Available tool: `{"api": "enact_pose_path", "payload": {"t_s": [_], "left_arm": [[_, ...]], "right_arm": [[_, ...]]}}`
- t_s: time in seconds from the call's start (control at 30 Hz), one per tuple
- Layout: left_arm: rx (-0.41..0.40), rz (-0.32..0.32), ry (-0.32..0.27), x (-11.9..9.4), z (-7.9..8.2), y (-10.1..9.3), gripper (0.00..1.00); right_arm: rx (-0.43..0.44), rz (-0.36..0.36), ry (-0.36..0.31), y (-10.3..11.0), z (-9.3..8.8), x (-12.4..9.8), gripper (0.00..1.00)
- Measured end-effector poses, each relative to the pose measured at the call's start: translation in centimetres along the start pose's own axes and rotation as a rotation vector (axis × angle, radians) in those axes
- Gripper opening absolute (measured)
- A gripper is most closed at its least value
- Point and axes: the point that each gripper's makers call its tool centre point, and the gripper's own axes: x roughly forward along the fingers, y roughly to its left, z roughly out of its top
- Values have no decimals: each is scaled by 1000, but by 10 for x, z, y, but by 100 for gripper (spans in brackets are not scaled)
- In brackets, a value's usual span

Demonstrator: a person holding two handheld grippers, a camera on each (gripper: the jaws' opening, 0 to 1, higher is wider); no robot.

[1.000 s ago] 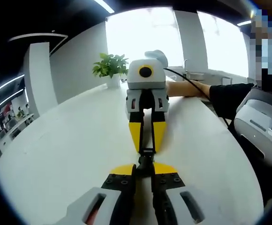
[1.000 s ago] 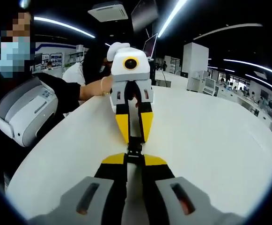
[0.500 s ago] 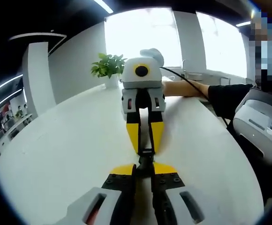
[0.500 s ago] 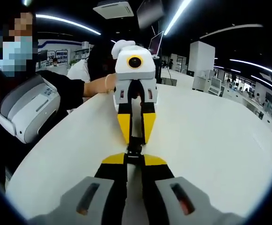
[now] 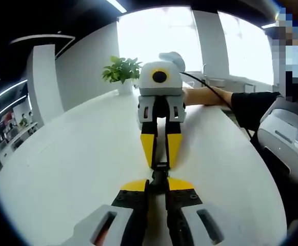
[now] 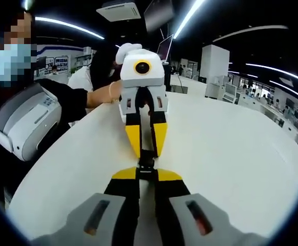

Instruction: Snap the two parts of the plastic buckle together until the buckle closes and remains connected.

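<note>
Over the white table (image 5: 72, 154), my two grippers face each other tip to tip. In the left gripper view, the left gripper (image 5: 158, 183) is shut on a small black buckle (image 5: 159, 172). The right gripper (image 5: 160, 163) reaches down from the top of that view, its yellow fingers (image 5: 149, 146) closed on the buckle's far end. In the right gripper view, the right gripper (image 6: 146, 173) clamps the buckle (image 6: 146, 162), and the left gripper (image 6: 146, 154) grips its other end. The two parts meet between the tips. I cannot tell whether they are latched.
A potted plant (image 5: 121, 72) stands at the table's far edge. A person in a black sleeve (image 5: 251, 105) stands at the table side with a white-grey device (image 6: 28, 125) at the body. A hand (image 6: 103, 95) holds the left gripper. Bare tabletop (image 6: 231, 148) spreads beside the grippers.
Both grippers stay shut on the buckle, tip to tip. The opposite gripper sways slightly sideways in each view and comes back; the buckle stays between the tips.
</note>
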Motion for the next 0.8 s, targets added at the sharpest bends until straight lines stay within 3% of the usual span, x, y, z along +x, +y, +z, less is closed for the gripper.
{"api": "enact_pose_path", "payload": {"t_s": [0.4, 0.47, 0.53, 0.8], "left_arm": [[-5, 15, 10, -1, 0, -1, 10], [-6, 15, 7, 1, 0, -2, 10], [11, 31, 14, 4, -3, -2, 10], [-5, 0, 1, 9, -6, -4, 10]], "right_arm": [[13, -26, 3, 1, 1, 2, 8], [21, -39, -35, 0, 6, 7, 8], [13, -40, -3, 3, 3, 6, 8], [21, -18, -28, 10, 1, -1, 9]]}}
